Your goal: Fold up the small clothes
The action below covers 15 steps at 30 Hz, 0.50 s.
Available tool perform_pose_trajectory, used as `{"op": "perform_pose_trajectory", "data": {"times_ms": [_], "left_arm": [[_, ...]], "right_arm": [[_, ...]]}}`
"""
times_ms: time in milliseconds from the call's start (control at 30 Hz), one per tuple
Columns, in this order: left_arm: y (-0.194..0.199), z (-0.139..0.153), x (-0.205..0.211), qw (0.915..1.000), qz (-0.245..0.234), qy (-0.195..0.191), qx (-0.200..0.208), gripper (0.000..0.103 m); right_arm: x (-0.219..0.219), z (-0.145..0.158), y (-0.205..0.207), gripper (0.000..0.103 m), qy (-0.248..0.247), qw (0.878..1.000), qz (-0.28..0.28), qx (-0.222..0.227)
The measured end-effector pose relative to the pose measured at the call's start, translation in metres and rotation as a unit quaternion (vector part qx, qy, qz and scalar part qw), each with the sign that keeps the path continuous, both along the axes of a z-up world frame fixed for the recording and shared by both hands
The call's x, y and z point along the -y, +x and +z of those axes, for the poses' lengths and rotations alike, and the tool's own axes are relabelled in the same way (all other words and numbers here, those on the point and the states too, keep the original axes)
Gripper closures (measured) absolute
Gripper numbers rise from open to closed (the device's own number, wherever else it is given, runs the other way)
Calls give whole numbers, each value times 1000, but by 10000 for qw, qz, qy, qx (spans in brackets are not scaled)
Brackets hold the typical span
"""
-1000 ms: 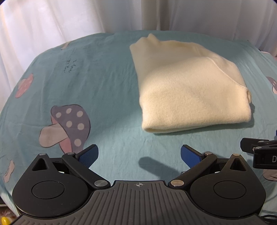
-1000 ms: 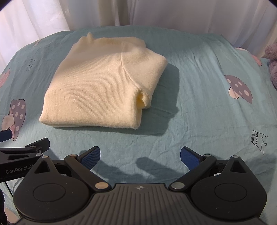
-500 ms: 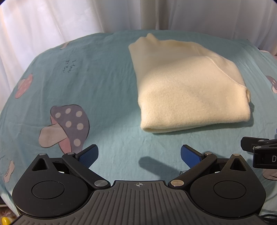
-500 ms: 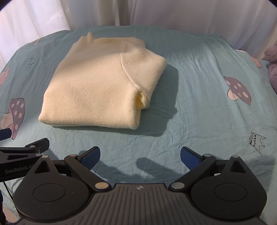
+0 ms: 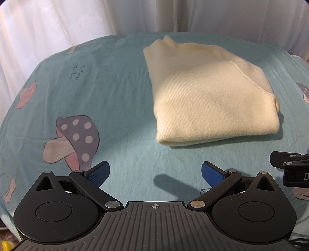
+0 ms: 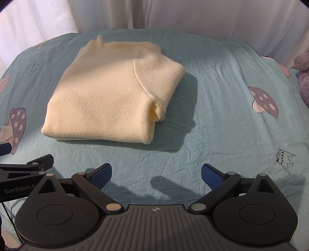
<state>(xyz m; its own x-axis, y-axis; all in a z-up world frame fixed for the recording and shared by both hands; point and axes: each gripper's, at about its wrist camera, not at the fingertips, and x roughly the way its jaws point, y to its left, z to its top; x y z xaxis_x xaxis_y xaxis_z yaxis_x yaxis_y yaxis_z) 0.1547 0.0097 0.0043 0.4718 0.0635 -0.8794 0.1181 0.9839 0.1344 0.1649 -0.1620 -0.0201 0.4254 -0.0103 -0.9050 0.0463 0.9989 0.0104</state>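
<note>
A cream knitted sweater (image 5: 208,96) lies folded into a compact rectangle on the teal sheet (image 5: 115,86). The right wrist view has the same sweater (image 6: 108,100) left of centre, a sleeve fold showing at its right edge. My left gripper (image 5: 155,173) is open, its blue pads apart, hovering over bare sheet short of the sweater's near edge. My right gripper (image 6: 156,173) is open too, with nothing between its pads, near the sweater's front right corner. Each gripper's black body shows at the edge of the other's view.
The teal sheet carries printed mushrooms (image 5: 75,139) and a small crown drawing (image 6: 284,157). White curtains (image 6: 154,13) hang behind the bed. A purple plush toy (image 6: 303,77) sits at the far right edge. Bare sheet lies on both sides of the sweater.
Both views have barely shifted; the sweater sits a touch lower and left in the right wrist view. Both grippers stay open and empty.
</note>
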Motion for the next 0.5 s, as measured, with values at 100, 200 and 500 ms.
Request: {"op": "perform_pose_trajectory", "data": {"times_ms": [100, 200, 500], "left_arm": [[0, -1, -1, 10000, -24, 4, -8, 0], [-1, -1, 0, 10000, -26, 1, -11, 0], [-3, -3, -2, 10000, -33, -7, -6, 0]], "right_arm": [[0, 0, -1, 4, 9, 10000, -3, -2], [0, 0, -2, 4, -7, 10000, -16, 19], [2, 0, -3, 4, -9, 10000, -47, 28]]}}
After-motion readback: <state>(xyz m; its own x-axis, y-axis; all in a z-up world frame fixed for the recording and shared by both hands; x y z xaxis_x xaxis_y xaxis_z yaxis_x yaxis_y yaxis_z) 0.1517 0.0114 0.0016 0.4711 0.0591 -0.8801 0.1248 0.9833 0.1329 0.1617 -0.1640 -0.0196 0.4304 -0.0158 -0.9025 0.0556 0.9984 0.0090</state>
